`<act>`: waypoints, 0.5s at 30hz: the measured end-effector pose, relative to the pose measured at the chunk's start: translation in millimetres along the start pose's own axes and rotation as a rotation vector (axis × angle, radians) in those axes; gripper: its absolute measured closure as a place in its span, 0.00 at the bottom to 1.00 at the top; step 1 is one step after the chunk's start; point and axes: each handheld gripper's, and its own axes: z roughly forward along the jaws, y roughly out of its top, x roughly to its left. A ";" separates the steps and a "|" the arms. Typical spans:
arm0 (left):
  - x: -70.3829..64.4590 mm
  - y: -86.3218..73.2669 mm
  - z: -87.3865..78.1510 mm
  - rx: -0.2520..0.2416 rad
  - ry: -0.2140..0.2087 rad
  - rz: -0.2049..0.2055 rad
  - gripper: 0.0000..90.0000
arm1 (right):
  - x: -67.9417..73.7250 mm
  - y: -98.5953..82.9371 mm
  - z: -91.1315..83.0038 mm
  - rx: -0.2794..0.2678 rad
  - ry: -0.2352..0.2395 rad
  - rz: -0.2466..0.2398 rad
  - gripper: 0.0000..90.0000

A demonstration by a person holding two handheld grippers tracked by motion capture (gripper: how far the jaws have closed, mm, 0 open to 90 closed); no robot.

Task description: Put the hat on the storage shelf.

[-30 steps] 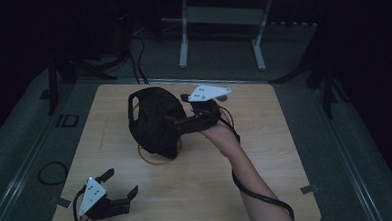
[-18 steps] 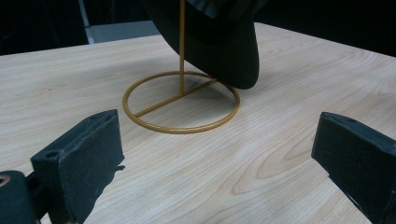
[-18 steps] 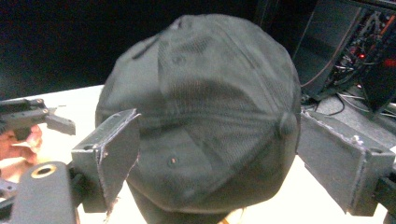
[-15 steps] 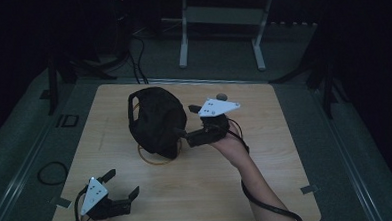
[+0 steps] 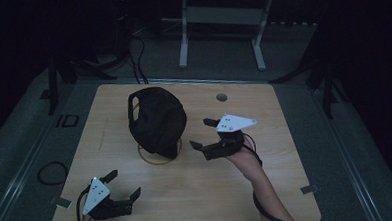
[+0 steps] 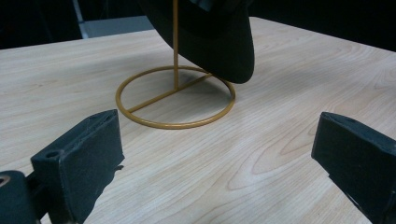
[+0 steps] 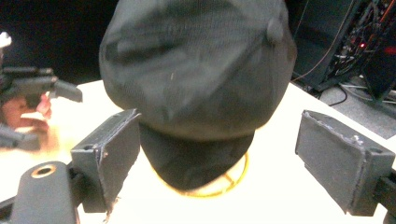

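A black cap [image 5: 157, 119] hangs on a thin gold stand with a ring base [image 5: 158, 158] near the middle of the wooden table [image 5: 287, 186]. My right gripper [image 5: 201, 134] is open just right of the cap, its jaws pointing at it with a small gap between. In the right gripper view the cap [image 7: 196, 70] fills the space ahead of the spread jaws. My left gripper [image 5: 122, 185] rests open at the table's front left corner. In the left gripper view the stand's ring [image 6: 175, 95] and the cap's brim [image 6: 219, 42] lie ahead.
A small round hole [image 5: 222, 97] sits in the table's far right part. Beyond the table stand a metal frame [image 5: 220, 19] and cables [image 5: 136, 48] on the dark floor. A cable loop [image 5: 49, 173] lies left of the table.
My right gripper has let go of the cap and drawn back to the right and toward the front, opening. The cap has settled on its stand. The left gripper has stayed put.
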 end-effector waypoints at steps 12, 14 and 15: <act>-0.4 -1.8 2.7 0.016 -0.020 -0.004 0.03 | 3.1 -56.2 -18.4 0.041 0.005 0.015 0.16; -0.6 -2.4 3.5 0.025 -0.025 0.001 0.03 | 2.7 -66.4 -20.8 0.049 0.009 0.008 0.16; -1.0 -2.7 4.0 0.026 -0.028 -0.002 0.03 | 2.6 -71.1 -21.8 0.060 0.004 0.008 0.16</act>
